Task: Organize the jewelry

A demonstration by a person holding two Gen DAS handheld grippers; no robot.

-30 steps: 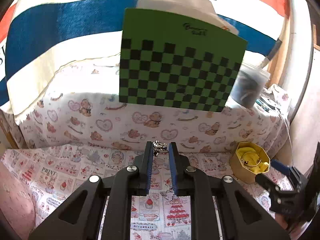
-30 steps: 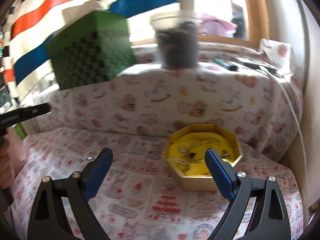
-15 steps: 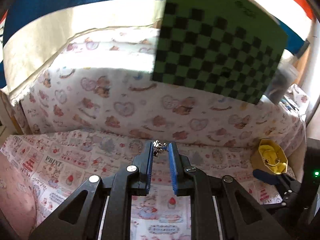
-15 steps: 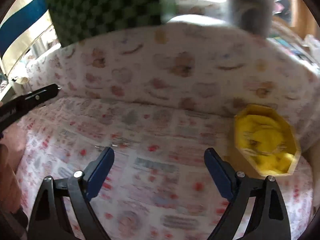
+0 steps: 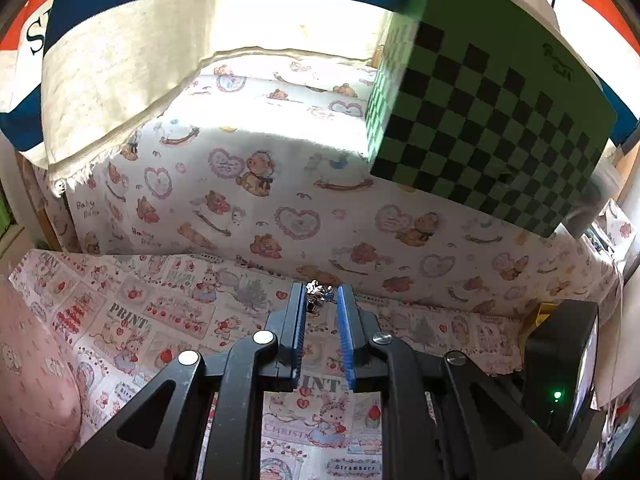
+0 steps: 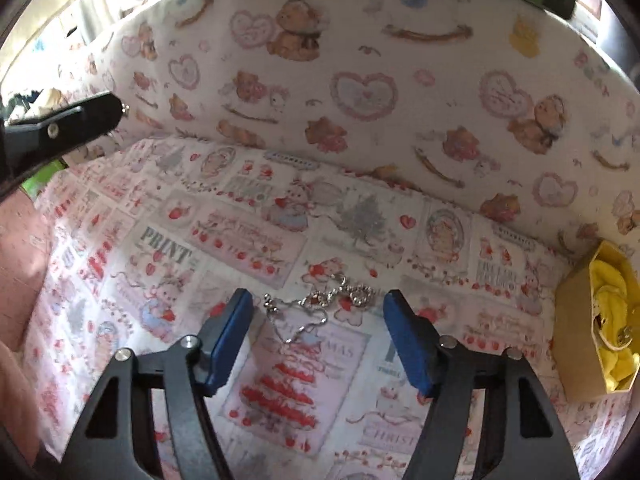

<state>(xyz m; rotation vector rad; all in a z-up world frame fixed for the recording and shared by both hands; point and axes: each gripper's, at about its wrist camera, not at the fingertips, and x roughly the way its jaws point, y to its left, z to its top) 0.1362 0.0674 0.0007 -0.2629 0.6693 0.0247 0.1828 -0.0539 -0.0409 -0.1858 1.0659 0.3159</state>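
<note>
Since 1 second ago the right tool (image 6: 318, 312) has swung away from the yellow box (image 6: 576, 320) and tipped down over the silver chain (image 6: 320, 304). Its 2 blue pads have just been closing, but they do not touch the chain yet. That chain lies flat on the printed cloth (image 6: 160, 240), right between the pads near their tips. The yellow box now sits far off to that tool's right. The left tool (image 5: 319, 300) points down a little. Its pads are nearly shut and pinch a small shiny piece of jewelry (image 5: 318, 291) at their tips, up off the cloth. A green checkered box (image 5: 488, 120) stands high up, ahead and to its right.
</note>
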